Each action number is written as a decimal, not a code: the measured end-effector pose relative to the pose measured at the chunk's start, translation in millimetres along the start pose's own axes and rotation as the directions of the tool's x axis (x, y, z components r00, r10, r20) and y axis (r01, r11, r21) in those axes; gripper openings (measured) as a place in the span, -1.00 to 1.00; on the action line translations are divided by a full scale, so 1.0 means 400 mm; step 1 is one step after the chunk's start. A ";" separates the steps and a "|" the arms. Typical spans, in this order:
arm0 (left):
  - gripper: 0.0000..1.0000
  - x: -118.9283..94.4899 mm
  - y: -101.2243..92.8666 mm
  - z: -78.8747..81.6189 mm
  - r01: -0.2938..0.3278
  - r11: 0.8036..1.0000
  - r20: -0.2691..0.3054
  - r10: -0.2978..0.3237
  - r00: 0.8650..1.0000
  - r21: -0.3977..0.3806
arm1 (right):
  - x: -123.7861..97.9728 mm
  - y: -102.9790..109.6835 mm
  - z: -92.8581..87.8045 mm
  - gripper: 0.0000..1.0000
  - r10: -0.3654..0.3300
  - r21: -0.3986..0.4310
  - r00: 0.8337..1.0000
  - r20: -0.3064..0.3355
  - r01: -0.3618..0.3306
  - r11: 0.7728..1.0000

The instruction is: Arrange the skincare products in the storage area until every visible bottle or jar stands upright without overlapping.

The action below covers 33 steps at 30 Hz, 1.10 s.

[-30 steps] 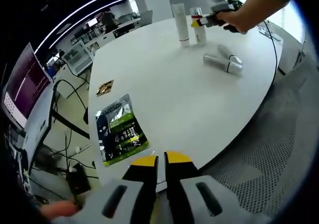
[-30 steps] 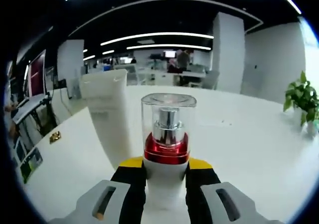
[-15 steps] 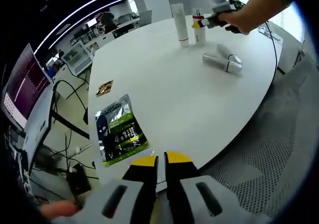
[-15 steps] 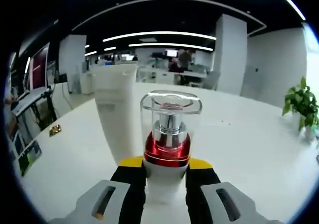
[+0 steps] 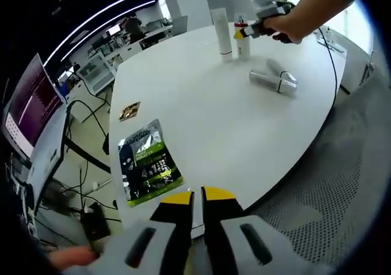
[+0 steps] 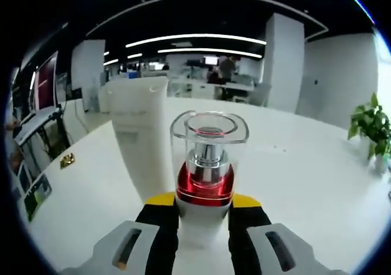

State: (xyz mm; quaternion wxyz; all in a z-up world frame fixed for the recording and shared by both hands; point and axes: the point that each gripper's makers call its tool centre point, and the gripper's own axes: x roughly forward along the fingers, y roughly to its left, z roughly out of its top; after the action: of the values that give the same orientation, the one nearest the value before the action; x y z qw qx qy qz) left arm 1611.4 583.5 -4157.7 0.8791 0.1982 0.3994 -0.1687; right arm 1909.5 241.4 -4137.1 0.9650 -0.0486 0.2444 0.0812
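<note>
With your right hand-held gripper [image 6: 203, 209] clamped on the pump bottle [image 6: 206, 165] just beside the upright tube [image 6: 139, 137] near the surface's far edge, seat its base flat before releasing, left hand-held gripper [image 5: 197, 197] idle, jaws nearly together.

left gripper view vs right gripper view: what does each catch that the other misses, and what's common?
Left gripper view alone: two silver-and-white bottles lying on their sides, a green and black foil pouch, a small gold packet, the person's hand holding the right gripper, and the left gripper with its jaws closed on nothing.

Right gripper view alone: a potted green plant and the right gripper up close.

Both: the round white table, the tall white tube standing upright, and the pump bottle with red collar and clear cap gripped upright beside it.
</note>
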 end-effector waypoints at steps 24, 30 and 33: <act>-1.00 -0.002 -0.002 0.005 0.003 1.000 0.009 -0.003 1.000 0.005 | -0.017 0.016 0.028 -0.40 0.127 -0.013 0.990 -0.058 -0.128 0.992; -1.00 -0.002 0.000 0.004 0.001 1.000 0.009 -0.001 1.000 0.002 | 0.004 0.014 0.038 -0.40 0.105 0.004 0.993 -0.059 -0.105 0.994; -1.00 -0.002 0.001 0.003 0.001 1.000 0.007 -0.001 1.000 0.000 | 0.015 0.015 0.041 -0.40 0.109 0.000 0.992 -0.061 -0.109 0.994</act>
State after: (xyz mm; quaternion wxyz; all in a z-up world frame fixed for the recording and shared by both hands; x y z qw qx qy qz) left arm 1611.9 583.2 -4156.2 0.8804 0.1976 0.3963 -0.1697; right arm 1921.3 250.3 -4125.9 0.9512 -0.0394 0.2757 0.1327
